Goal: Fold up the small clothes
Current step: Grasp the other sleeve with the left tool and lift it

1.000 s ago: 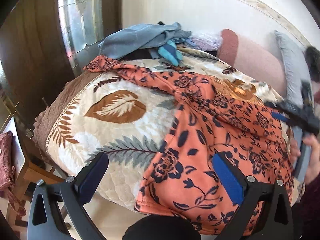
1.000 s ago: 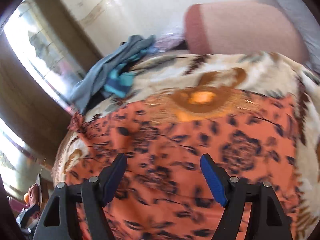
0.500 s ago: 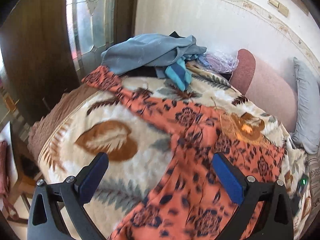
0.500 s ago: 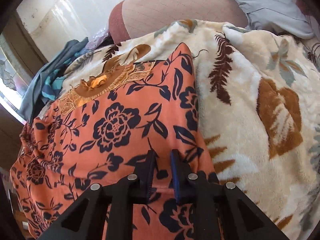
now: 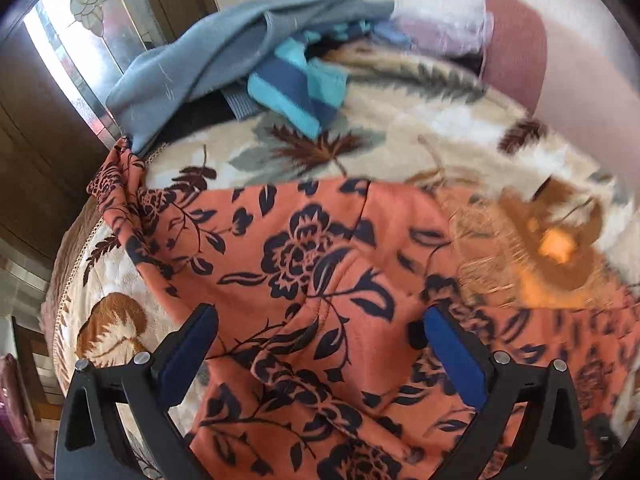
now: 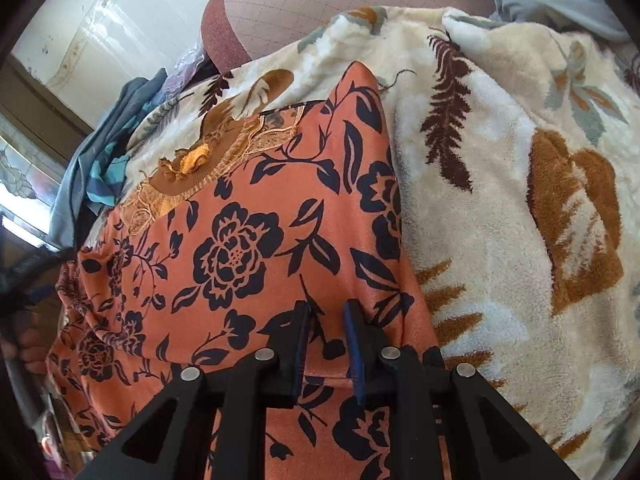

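Roughly at the start, we judge: the orange garment with dark navy flower print (image 5: 304, 264) lies spread and creased on the cream plush blanket with brown leaf pattern (image 5: 400, 120), and no fold shows yet. Going left to right: our left gripper (image 5: 320, 344) hangs over the garment's left part, jaws wide apart, nothing between the blue pads. Our right gripper (image 6: 326, 332) sits at the garment's near right edge with jaws nearly together, opening slightly, and a pinch of orange cloth (image 6: 256, 248) between them; whether the pads press firmly we cannot tell. Its lace-trimmed neckline (image 6: 208, 160) points away from us. Left to do, as we read it: both sides and the length still need folding. At the back left a heap of grey-blue and teal striped clothes (image 5: 256, 60) waits unfolded. Room: wooden door and frosted glass panel (image 5: 80, 40) at left, pale wall, pink bolster pillow (image 6: 320, 4) at the bed's far end.
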Available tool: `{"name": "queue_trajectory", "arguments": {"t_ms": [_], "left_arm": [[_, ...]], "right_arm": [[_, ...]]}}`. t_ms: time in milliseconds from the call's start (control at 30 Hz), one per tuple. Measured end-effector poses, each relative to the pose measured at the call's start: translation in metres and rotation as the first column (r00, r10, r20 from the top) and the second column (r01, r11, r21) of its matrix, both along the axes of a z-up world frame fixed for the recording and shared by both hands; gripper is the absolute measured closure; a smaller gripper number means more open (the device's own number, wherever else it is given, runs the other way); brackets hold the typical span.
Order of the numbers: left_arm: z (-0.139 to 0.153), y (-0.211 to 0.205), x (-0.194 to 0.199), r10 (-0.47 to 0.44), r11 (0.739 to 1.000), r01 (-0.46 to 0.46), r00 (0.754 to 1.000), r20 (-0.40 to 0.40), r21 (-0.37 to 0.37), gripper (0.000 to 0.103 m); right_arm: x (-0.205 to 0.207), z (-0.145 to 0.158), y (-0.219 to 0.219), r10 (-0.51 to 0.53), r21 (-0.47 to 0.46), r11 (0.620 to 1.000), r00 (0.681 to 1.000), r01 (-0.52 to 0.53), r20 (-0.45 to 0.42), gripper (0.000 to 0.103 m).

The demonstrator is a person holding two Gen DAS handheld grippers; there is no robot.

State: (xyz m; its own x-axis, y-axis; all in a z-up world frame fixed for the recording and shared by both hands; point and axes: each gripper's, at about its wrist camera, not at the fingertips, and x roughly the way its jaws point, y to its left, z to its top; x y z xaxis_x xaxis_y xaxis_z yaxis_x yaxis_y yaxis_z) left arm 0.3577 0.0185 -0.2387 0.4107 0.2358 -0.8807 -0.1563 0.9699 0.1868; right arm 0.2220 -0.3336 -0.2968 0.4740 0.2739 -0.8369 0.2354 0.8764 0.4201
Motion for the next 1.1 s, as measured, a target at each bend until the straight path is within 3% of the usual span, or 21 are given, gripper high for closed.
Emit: {"name": "queue_trajectory", "arguments": {"t_ms": [67,100,167,267,367,467,533,767,967,1033,1100], "left_arm": [[-0.013,0.009,0.005,0.047,0.986,-0.051,0.998,0.03,0.157,0.001],[-0.018,0.021,0.008,0.073,0.984,-0.077,0.997,0.035,0.161,0.001],[-0.023,0.052,0.009,0.157,0.983,-0.16,0.987,0.036,0.091,0.0],[-0.019,0.091,0.001,0.303,0.941,-0.309,0.951,0.066,0.137,0.0],[-0.008,0.135,-0.02,0.371,0.929,-0.371,0.925,0.085,-0.016,0.001],[0.007,0.176,-0.041,0.431,0.902,-0.43,0.894,0.12,-0.038,0.001],[0.012,0.204,-0.05,0.467,0.884,-0.463,0.878,0.102,-0.06,0.001],[0.027,0.29,-0.055,0.591,0.791,-0.562,0.804,0.066,-0.243,0.001],[0.026,0.325,-0.027,0.604,0.76,-0.563,0.796,0.033,-0.325,0.001],[0.026,0.344,-0.021,0.64,0.726,-0.59,0.768,0.032,-0.353,0.001],[0.019,0.365,-0.015,0.683,0.67,-0.623,0.73,0.007,-0.403,0.001]], "right_arm": [[0.0,-0.001,-0.004,0.002,0.03,1.0,1.0,-0.002,-0.002,0.082],[0.0,-0.002,-0.005,0.004,0.039,0.999,1.0,-0.004,-0.003,0.082],[0.0,-0.001,-0.006,0.009,0.048,0.999,1.0,-0.009,-0.003,0.082],[0.001,-0.001,-0.003,0.01,0.041,0.999,1.0,-0.009,-0.007,0.082],[0.002,0.001,0.0,0.009,0.018,1.0,1.0,-0.009,-0.006,0.082],[0.001,0.002,0.005,0.016,-0.02,1.0,1.0,-0.016,0.002,0.082],[0.001,0.003,0.007,0.014,-0.035,0.999,1.0,-0.014,0.006,0.082],[0.0,0.002,0.012,0.004,-0.071,0.997,1.0,-0.003,0.019,0.082],[0.001,0.002,0.017,0.014,-0.11,0.994,0.999,-0.01,0.036,0.081],[0.002,0.002,0.018,0.021,-0.118,0.993,0.999,-0.016,0.043,0.081],[0.003,0.001,0.018,0.028,-0.125,0.992,0.998,-0.021,0.05,0.081]]}}
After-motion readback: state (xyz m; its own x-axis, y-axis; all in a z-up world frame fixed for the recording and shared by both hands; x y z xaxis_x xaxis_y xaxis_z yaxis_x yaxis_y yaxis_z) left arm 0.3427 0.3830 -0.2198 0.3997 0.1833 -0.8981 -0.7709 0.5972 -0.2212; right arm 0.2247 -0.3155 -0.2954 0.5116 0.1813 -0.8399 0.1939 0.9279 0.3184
